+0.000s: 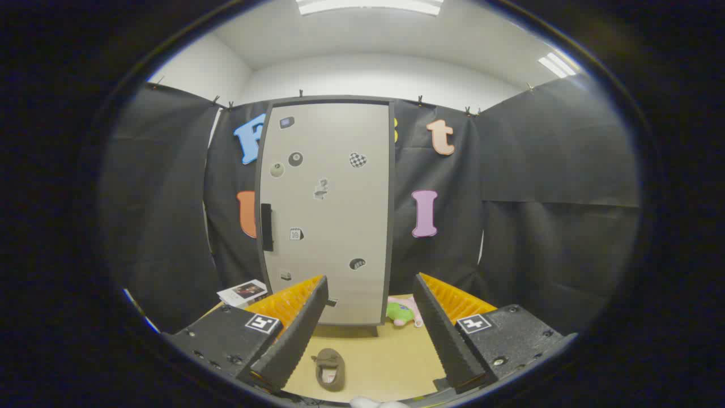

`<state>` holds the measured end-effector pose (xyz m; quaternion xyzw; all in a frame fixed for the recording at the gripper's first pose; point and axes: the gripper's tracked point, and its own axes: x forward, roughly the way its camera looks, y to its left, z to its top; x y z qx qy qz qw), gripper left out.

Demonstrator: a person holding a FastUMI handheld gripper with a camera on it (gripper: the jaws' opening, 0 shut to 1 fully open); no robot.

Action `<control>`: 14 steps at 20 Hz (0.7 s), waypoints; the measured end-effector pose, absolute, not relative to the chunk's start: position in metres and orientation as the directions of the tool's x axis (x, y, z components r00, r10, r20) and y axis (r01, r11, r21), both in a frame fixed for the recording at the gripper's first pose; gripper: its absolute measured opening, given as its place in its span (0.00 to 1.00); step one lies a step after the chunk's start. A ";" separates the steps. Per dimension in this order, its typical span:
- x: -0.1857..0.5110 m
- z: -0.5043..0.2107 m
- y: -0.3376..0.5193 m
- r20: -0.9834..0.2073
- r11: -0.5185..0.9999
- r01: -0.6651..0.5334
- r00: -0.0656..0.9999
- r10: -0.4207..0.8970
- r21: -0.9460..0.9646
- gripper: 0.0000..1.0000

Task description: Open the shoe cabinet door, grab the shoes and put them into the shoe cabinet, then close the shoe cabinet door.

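Shoe cabinet door (pixel 328 209) stood shut beyond the spread, empty gripper (pixel 371 334), its upright handle (pixel 267 227) ahead and left of the fingers

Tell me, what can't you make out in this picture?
- Cabinet inside: hidden by its closed door.
- Stickers on the door: too small to read.
- Plush toy: partly behind the cabinet and a finger of the open gripper.
- Second shoe: one shoe lies between the fingers.
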<state>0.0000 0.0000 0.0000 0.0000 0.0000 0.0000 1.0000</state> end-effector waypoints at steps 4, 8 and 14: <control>-0.002 -0.002 -0.004 -0.005 1.000 0.010 1.000 -0.010 0.003 0.99; 0.000 -0.007 -0.007 -0.012 1.000 0.028 1.000 -0.028 0.004 0.99; 0.009 -0.012 -0.006 -0.035 0.998 0.061 0.998 -0.061 0.000 0.99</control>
